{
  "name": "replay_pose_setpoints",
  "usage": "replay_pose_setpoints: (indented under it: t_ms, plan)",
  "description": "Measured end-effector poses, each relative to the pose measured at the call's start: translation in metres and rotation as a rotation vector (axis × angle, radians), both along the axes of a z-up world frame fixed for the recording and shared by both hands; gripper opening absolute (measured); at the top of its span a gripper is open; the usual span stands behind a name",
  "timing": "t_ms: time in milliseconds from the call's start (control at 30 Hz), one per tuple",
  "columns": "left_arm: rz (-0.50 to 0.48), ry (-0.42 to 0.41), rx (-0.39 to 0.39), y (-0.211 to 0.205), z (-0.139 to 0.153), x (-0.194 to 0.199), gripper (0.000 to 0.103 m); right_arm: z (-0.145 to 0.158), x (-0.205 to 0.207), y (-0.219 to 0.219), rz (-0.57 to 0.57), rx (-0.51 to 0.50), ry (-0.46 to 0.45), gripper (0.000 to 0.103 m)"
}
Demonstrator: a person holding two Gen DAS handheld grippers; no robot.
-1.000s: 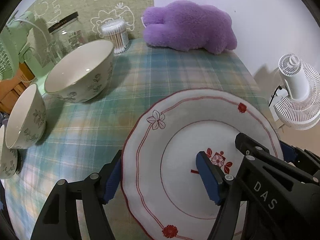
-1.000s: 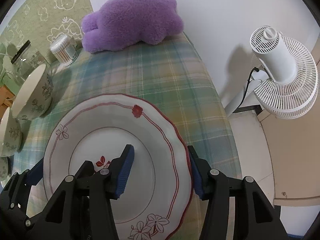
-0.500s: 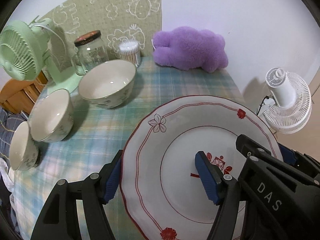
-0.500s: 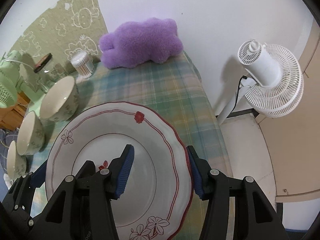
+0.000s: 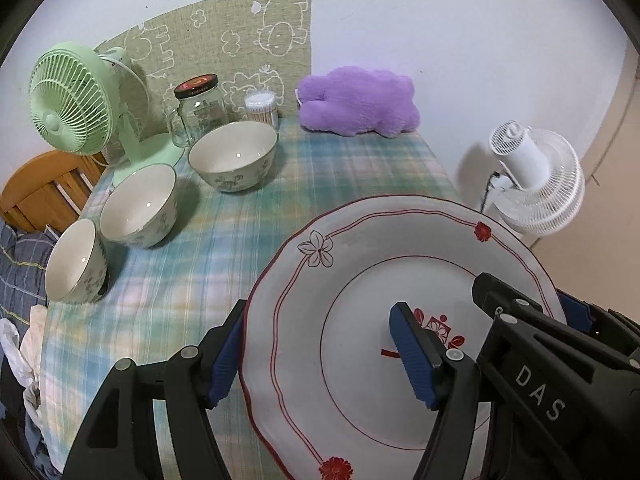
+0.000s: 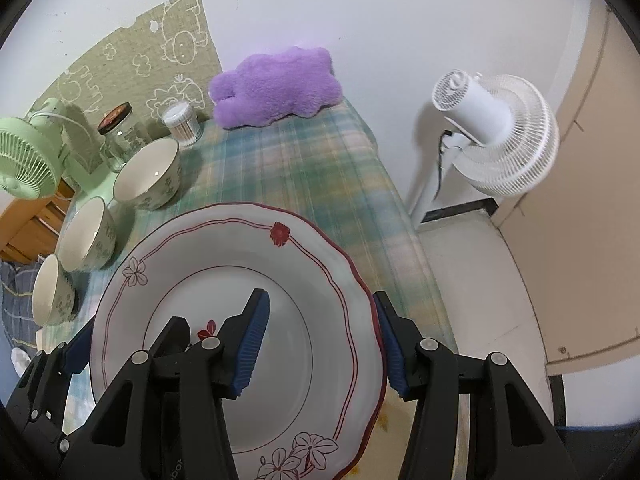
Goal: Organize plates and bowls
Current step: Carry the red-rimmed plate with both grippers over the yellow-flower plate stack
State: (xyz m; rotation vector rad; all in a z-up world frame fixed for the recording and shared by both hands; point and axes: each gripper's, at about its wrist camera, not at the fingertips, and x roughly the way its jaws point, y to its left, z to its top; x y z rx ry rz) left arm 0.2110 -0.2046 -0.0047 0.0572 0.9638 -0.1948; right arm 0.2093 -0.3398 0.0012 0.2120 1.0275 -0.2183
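Observation:
A white plate point(image 5: 360, 280) with a red rim and flower marks hangs tilted above the plaid table, carried between both grippers. My left gripper point(image 5: 316, 320) is shut on its left rim, one pad outside the edge and one over the plate's well. On the right rim point(image 6: 360, 280) my right gripper point(image 6: 320, 304) is shut the same way. Three floral bowls stand in a row at the table's left: a large one point(image 5: 234, 160), a medium one point(image 5: 140, 208) and a small one point(image 5: 76, 260).
At the back of the table point(image 5: 320, 168) stand a green fan point(image 5: 72, 100), a glass jar point(image 5: 198, 112), a cotton swab tub point(image 5: 262, 106) and a purple plush point(image 5: 360, 102). A white fan point(image 6: 496, 136) stands on the floor to the right. A wooden chair point(image 5: 40, 184) is at the left.
Both grippers have risen and drawn back from the table with the plate between them. The bowls, fan and jar now show smaller and farther away.

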Motion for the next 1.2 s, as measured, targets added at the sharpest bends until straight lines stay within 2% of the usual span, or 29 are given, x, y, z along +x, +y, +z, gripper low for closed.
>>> replay_pose_setpoints:
  t_ms: [333, 600, 900, 1200]
  plan:
    - [-0.081, 0.007, -0.024, 0.003, 0.0, -0.05, 0.07, 0.007, -0.066, 0.008, -0.07, -0.031, -0.003, 0.056]
    - [-0.141, 0.048, -0.025, -0.01, -0.019, -0.08, 0.07, -0.009, -0.108, -0.002, -0.14, -0.032, 0.032, 0.056]
    - [-0.147, 0.128, -0.021, -0.036, -0.046, -0.091, 0.07, -0.035, -0.121, -0.026, -0.145, -0.023, 0.095, 0.055]
    - [-0.131, 0.15, 0.01, -0.059, -0.061, -0.098, 0.069, -0.053, -0.124, -0.047, -0.121, -0.022, 0.14, 0.055]
